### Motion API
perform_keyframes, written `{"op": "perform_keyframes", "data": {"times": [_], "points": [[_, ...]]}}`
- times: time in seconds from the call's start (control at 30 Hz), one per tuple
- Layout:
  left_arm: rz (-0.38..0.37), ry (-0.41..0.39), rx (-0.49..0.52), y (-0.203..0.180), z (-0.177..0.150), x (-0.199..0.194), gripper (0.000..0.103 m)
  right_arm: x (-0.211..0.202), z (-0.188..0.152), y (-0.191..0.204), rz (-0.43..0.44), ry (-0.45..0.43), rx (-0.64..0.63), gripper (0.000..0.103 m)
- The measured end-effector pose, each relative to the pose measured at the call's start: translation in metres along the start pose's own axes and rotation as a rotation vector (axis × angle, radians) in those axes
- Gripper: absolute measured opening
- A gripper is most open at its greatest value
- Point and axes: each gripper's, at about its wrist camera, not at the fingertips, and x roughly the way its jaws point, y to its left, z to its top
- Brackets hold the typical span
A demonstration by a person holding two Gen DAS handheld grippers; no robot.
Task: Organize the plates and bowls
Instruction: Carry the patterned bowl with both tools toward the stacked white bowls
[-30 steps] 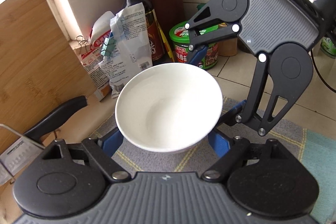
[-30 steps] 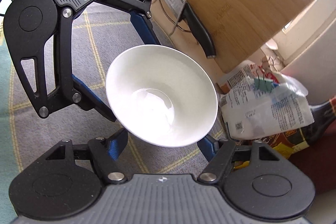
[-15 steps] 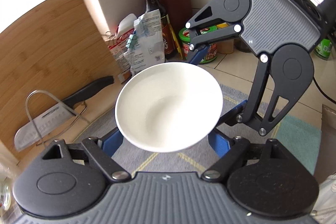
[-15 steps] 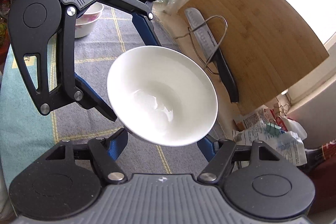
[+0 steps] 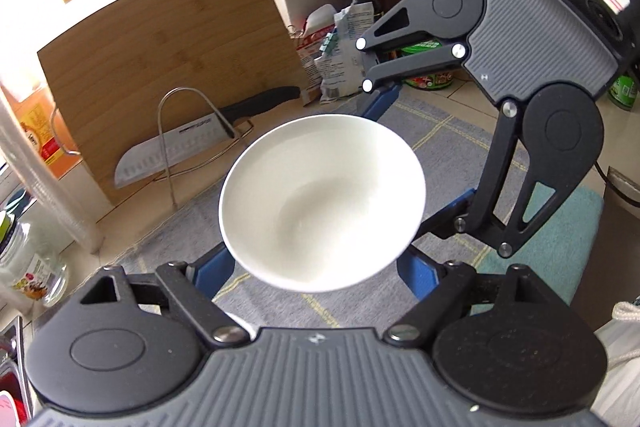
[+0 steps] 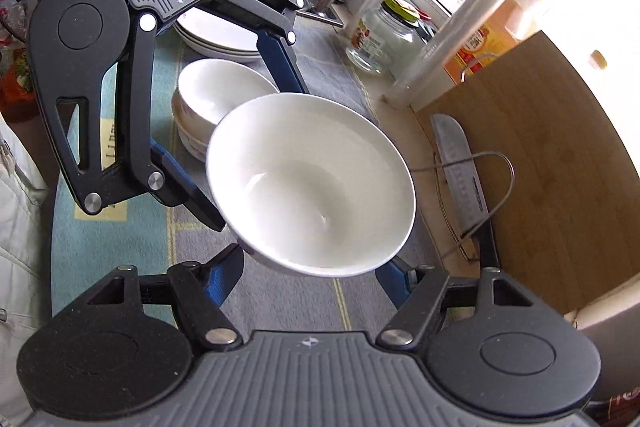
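Both claws, apparently gripping, hold the white bowl above the mat

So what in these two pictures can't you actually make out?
- Underside of the white bowl, both views: hidden by the bowl itself.
- How many bowls are in the stack, right wrist view: the carried bowl covers them.
- Plates behind: hidden by the left hand-held gripper.
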Motion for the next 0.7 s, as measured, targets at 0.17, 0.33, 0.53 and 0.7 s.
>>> {"op": "perform_keyframes", "data": {"times": [0.17, 0.33, 0.53, 0.7], "points": [[0.052, 0.016, -0.027, 0.02, -0.022, -0.02, 0.088, 0.009, 0.033, 0.013, 0.019, -0.028, -0.038, 0.077], [0.094, 0.036, -0.05, 0.037, -0.038, -0.032, 0.088, 0.03, 0.059, 0.016, 0.048, -0.048, -0.058, 0.077], [0.108, 0.068, -0.082, 0.052, -0.053, -0.032, 0.088, 0.048, 0.078, 0.024, 0.092, -0.05, -0.07, 0.077], [0.109, 0.093, -0.108, 0.062, -0.061, -0.029, 0.088, 0.06, 0.086, 0.026, 0.124, -0.044, -0.074, 0.077]]}}
